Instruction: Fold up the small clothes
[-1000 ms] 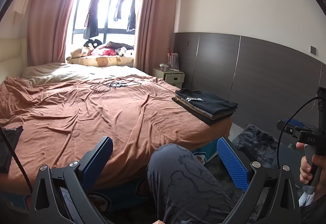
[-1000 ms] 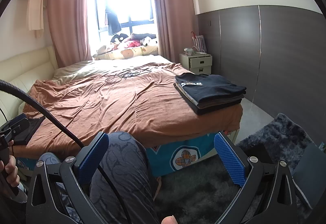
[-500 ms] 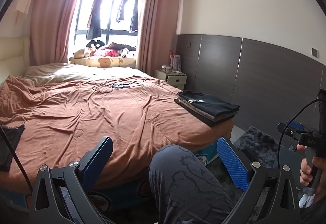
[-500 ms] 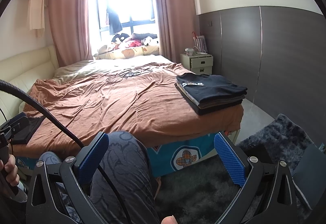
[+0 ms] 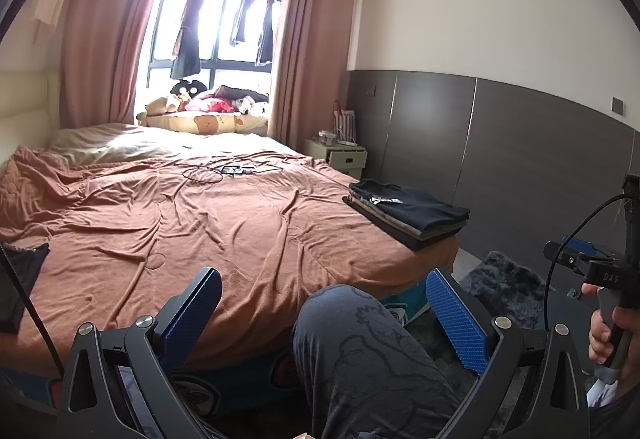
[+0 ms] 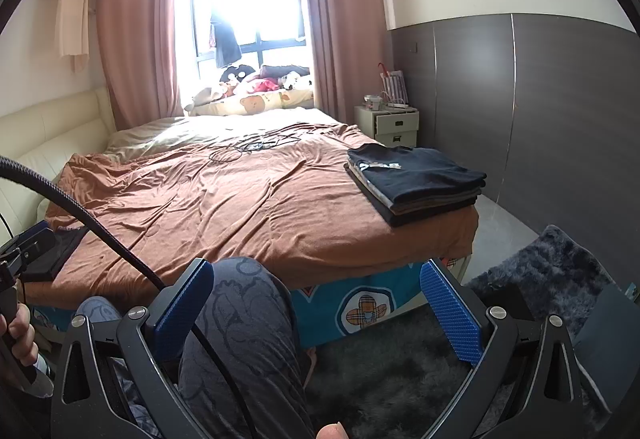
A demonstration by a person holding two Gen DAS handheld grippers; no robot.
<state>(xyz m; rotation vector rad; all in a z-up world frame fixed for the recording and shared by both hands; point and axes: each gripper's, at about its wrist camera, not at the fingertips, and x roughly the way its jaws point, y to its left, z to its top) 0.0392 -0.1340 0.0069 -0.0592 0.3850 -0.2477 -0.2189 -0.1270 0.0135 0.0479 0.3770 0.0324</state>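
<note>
- The left gripper (image 5: 324, 319) hangs low before the bed (image 5: 240, 231), its blue fingers (image 5: 192, 315) spread wide, holding nothing.
- The right gripper (image 6: 316, 311) is likewise wide apart and empty, above the person's knee (image 6: 248, 319).
- The pile of folded clothes (image 6: 416, 179) sits on the bed's near right corner, well apart from both.
- A dark garment (image 5: 20, 279) lies at the left edge.

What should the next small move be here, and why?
Probably reach the left gripper toward the dark garment lying flat at the bed's near left edge. Both grippers are open and empty, held low by the person's knee, and the folded stack at the right corner looks done.
</note>
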